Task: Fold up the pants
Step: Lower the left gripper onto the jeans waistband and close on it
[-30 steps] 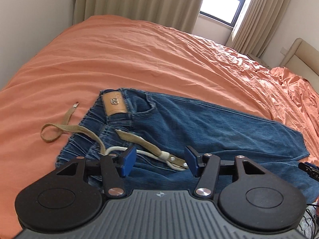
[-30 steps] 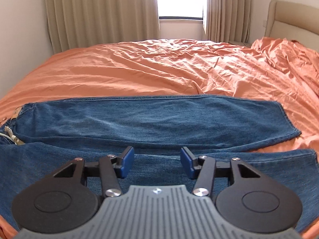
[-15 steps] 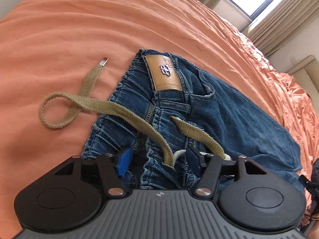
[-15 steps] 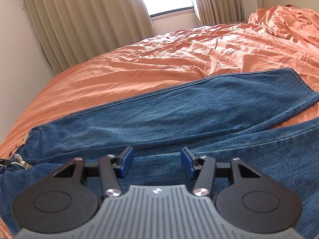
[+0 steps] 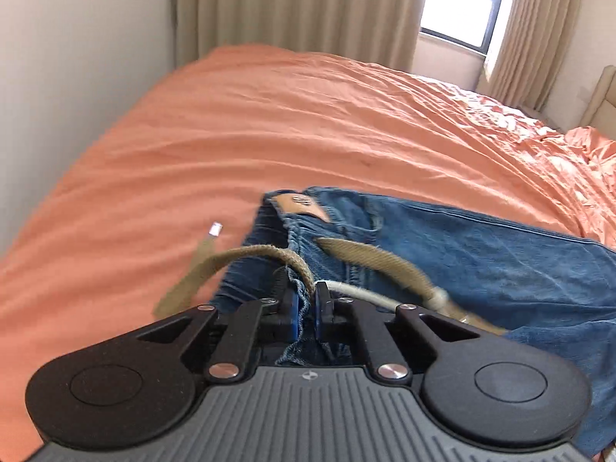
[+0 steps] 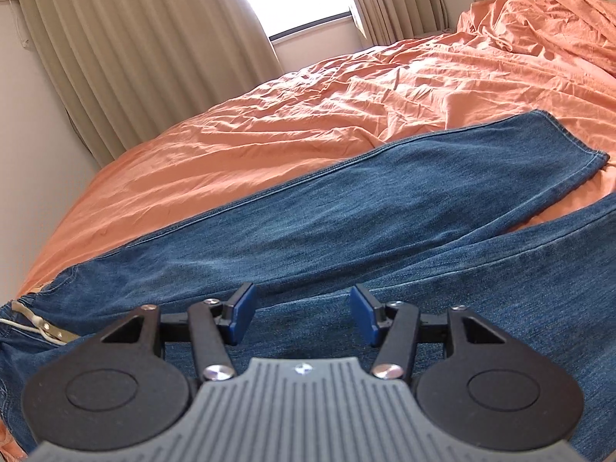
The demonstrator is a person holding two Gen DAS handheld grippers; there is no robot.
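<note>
Left gripper (image 5: 306, 310): jaws closing on a bunched fold of the jeans (image 5: 442, 246) waistband, beside the tan belt (image 5: 369, 260). Right gripper (image 6: 302, 317): jaws apart, holding nothing, above the near leg. The jeans lie spread on the orange bedspread (image 5: 269, 123). Step in hand: taking hold for the first fold; next, the right gripper probably needs a grip. Only the right view shows the leg hem (image 6: 577, 146); only the left shows the leather patch (image 5: 298, 208).

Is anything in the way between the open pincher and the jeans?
Nothing visible is. The right gripper hangs open just over the jeans, with only bare denim under its fingers. The tan belt lies at the waist end, where the left gripper is closing on a fold of denim.
</note>
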